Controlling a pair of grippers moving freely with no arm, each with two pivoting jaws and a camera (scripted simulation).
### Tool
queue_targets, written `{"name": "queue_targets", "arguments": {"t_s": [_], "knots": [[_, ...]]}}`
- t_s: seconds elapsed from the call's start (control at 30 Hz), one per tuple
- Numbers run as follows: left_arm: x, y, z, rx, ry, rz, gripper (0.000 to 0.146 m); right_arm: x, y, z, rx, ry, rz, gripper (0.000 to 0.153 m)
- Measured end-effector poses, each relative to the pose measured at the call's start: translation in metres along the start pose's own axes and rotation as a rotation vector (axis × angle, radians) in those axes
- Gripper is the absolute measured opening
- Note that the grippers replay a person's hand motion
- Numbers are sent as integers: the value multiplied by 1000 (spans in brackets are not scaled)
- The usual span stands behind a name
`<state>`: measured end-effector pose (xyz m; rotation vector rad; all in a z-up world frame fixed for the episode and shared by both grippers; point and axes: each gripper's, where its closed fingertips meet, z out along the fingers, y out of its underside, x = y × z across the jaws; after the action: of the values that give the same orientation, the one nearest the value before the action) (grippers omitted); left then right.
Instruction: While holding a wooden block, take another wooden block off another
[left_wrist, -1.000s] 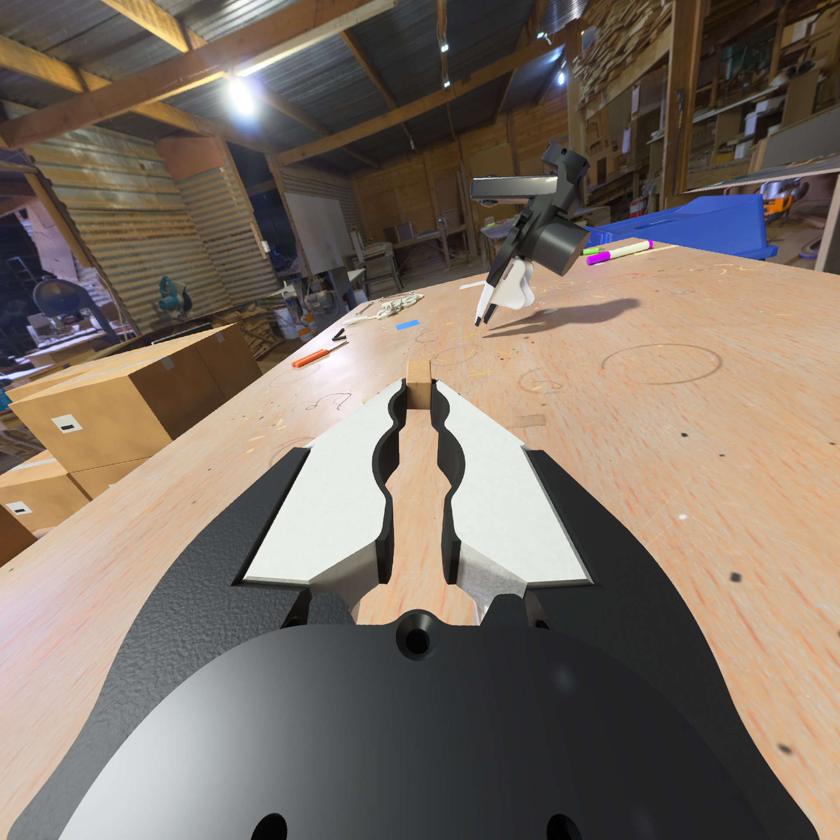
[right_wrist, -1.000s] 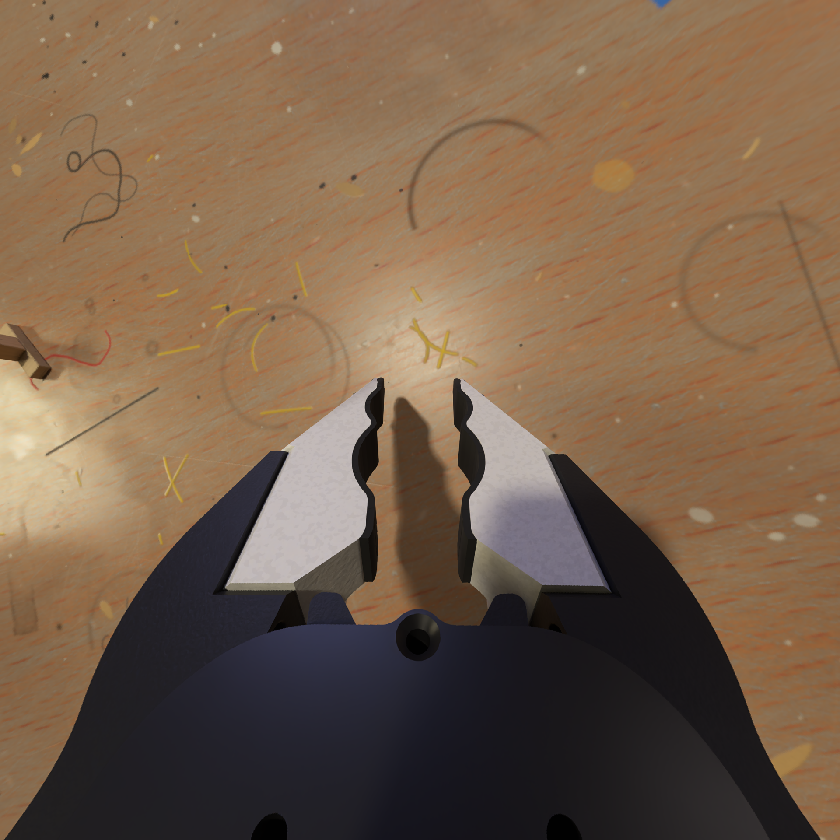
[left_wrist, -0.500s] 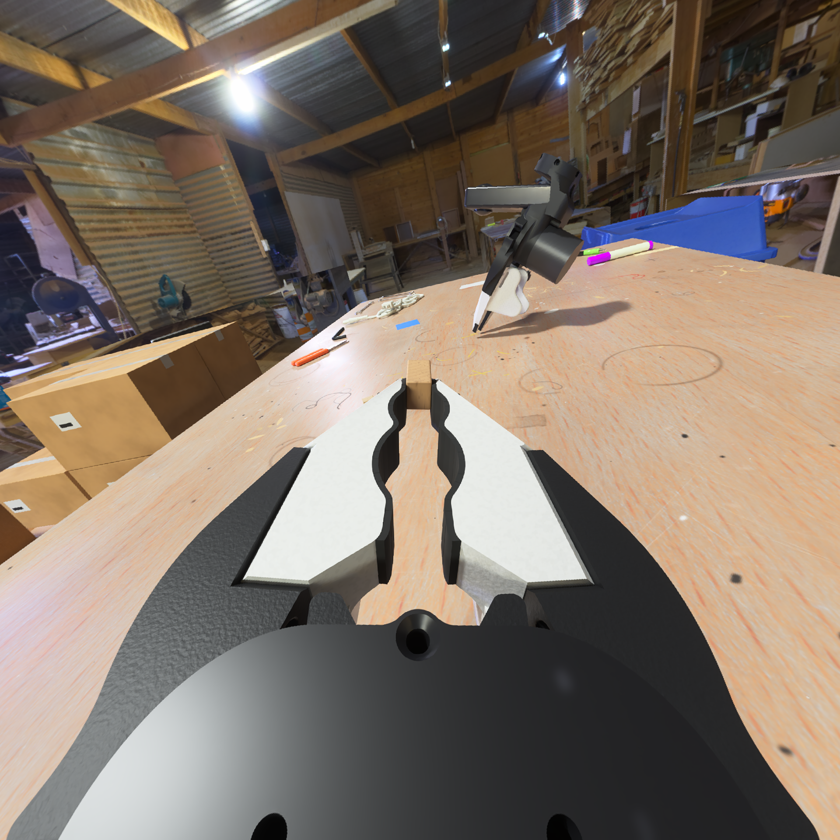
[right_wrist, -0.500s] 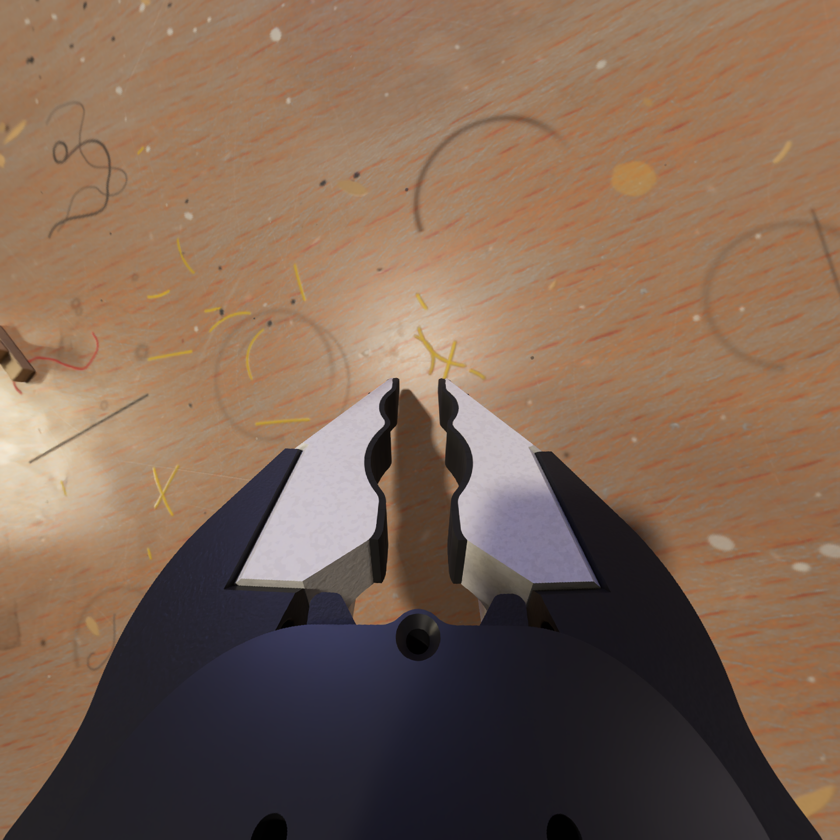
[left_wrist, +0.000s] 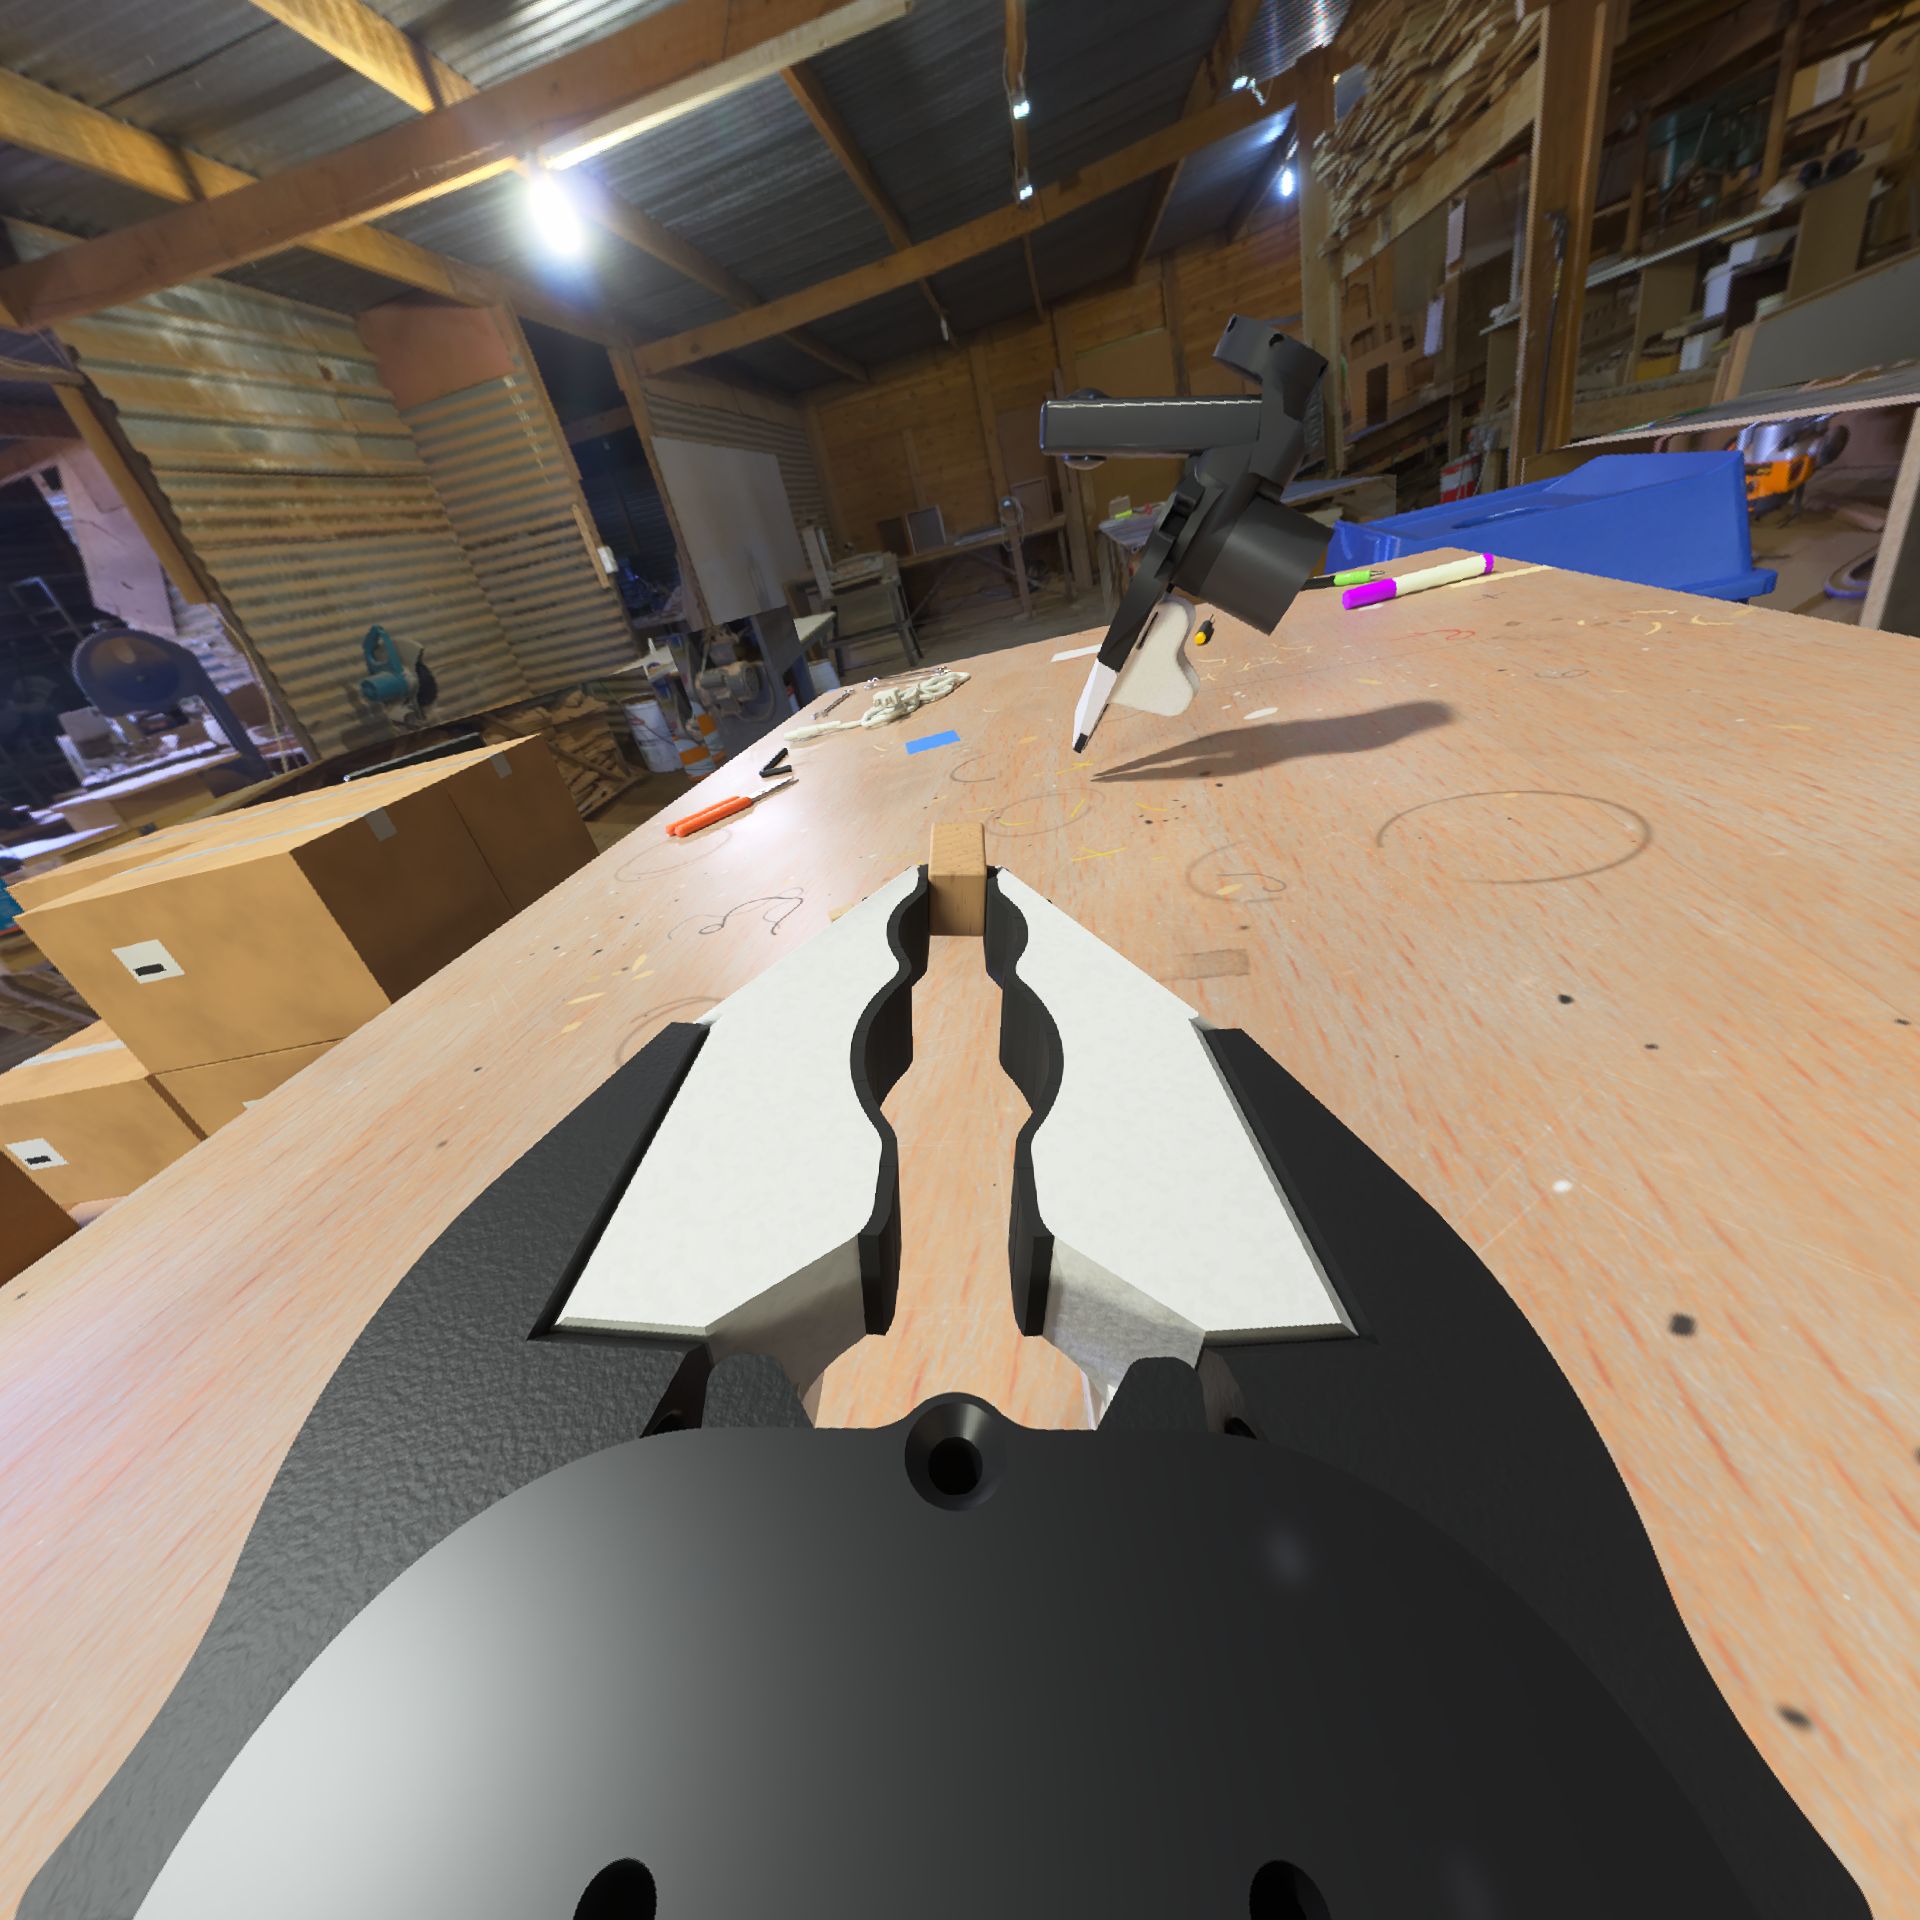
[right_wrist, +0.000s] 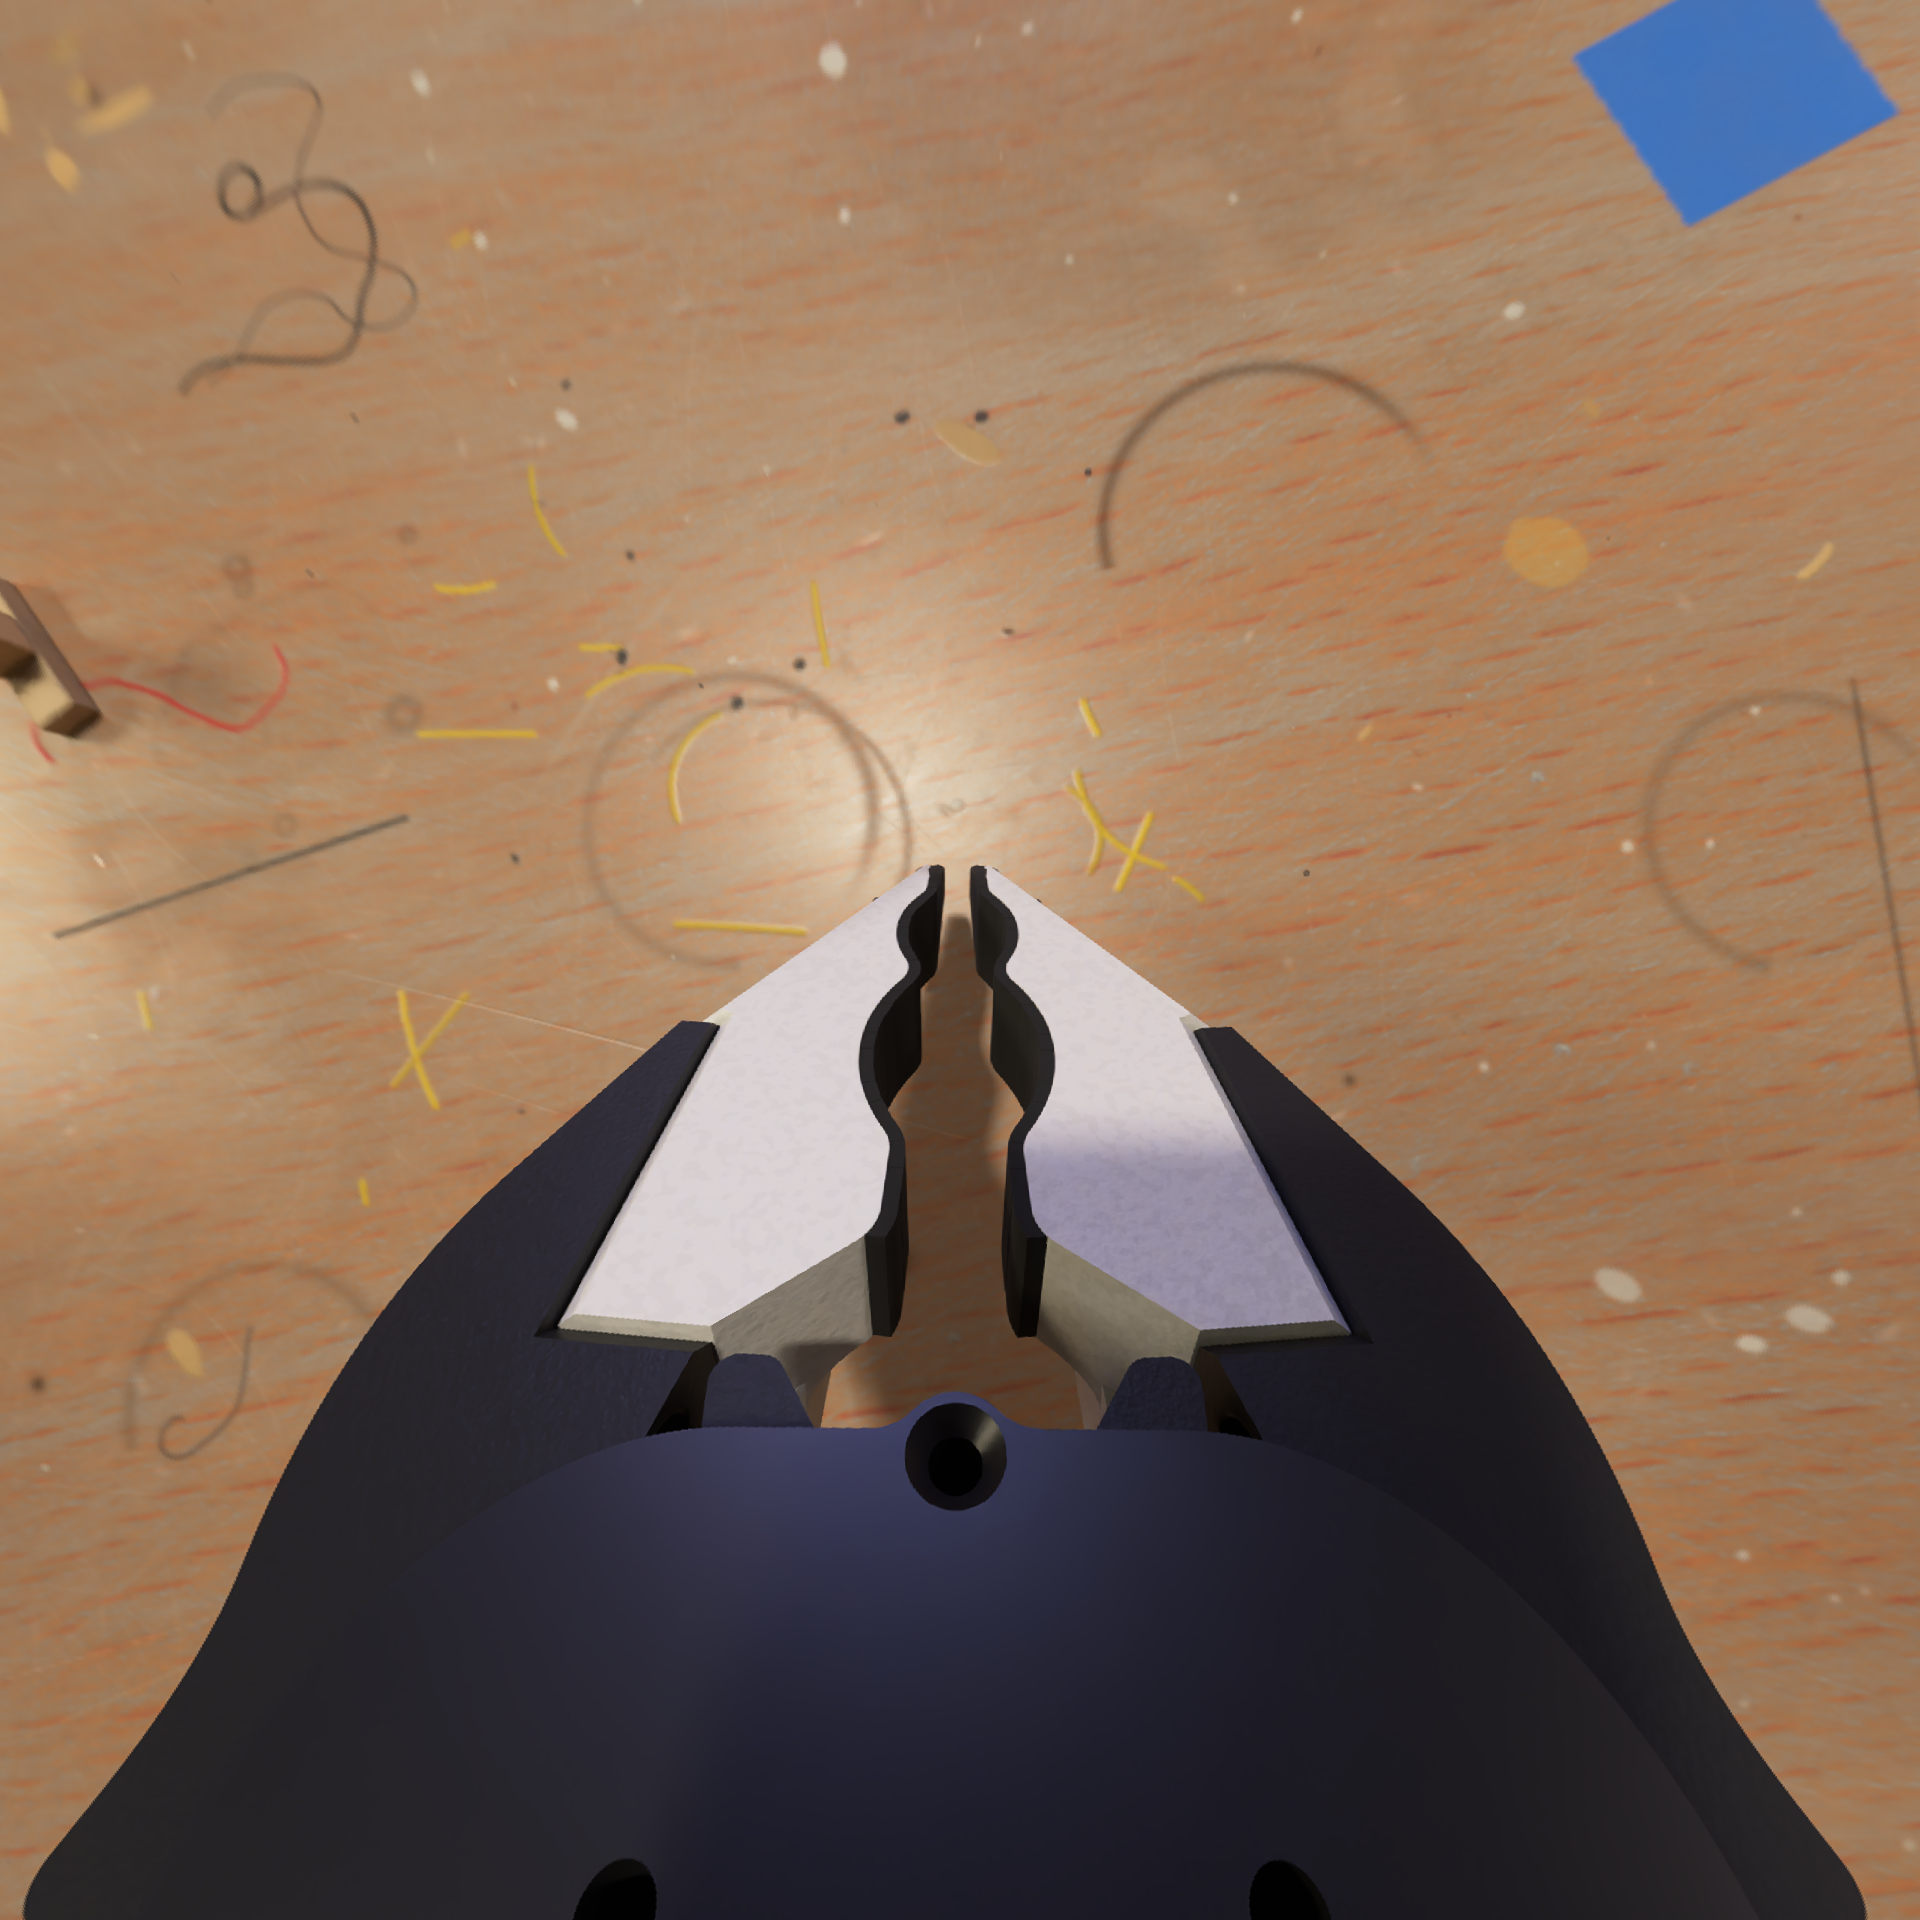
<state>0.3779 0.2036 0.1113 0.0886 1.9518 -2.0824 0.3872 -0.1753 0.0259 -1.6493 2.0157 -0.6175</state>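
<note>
My left gripper (left_wrist: 957, 885) is shut on a small pale wooden block (left_wrist: 957, 860), pinched at the fingertips low over the plywood table (left_wrist: 1455, 1039). My right gripper (right_wrist: 957, 881) points down at bare table; its jaws are closed to a thin slit with nothing between them. It also shows in the left wrist view (left_wrist: 1083, 736), farther off and right of the block, tilted tip-down just above the table. A brown wooden piece (right_wrist: 47, 686) sits at the left edge of the right wrist view, cut off by the frame, beside a red scribble.
Cardboard boxes (left_wrist: 291, 883) stand beyond the table's left edge. An orange screwdriver (left_wrist: 717, 816), a white rope (left_wrist: 894, 707) and a blue tape square (left_wrist: 932, 742) lie farther back. Markers (left_wrist: 1413, 580) and a blue bin (left_wrist: 1579, 520) are at the far right.
My right gripper's jaws have closed from open to nearly touching, with nothing in them, and it has shifted a little over the table. My left gripper and its block have not moved.
</note>
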Motion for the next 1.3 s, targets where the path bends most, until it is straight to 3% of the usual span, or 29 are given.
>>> {"name": "queue_targets", "arguments": {"t_s": [0.27,0.47,0.63,0.77,0.9,1.0,1.07,1.13,1.3], "knots": [[0,0,0,-1,2,0,9,6,4,11,-73,11,-52,22],[1,0,0,-2,6,5,9,7,2,15,-63,2,-93,17],[1,0,0,-2,6,1,9,1,-1,11,-22,27,-218,9],[1,0,1,-2,5,1,9,-49,-20,-4,162,-61,-484,9],[1,0,1,-2,6,1,9,-128,-21,-20,300,-112,-909,0],[1,0,1,-1,5,0,9,-178,-6,-20,287,-119,-1176,0],[1,0,0,0,5,-1,9,-197,3,-17,242,-117,-1260,0],[1,0,0,0,4,-2,9,-209,-1,-16,244,-142,-1225,0],[0,0,0,1,3,-4,9,-221,-19,-9,189,-338,-942,11]]}}
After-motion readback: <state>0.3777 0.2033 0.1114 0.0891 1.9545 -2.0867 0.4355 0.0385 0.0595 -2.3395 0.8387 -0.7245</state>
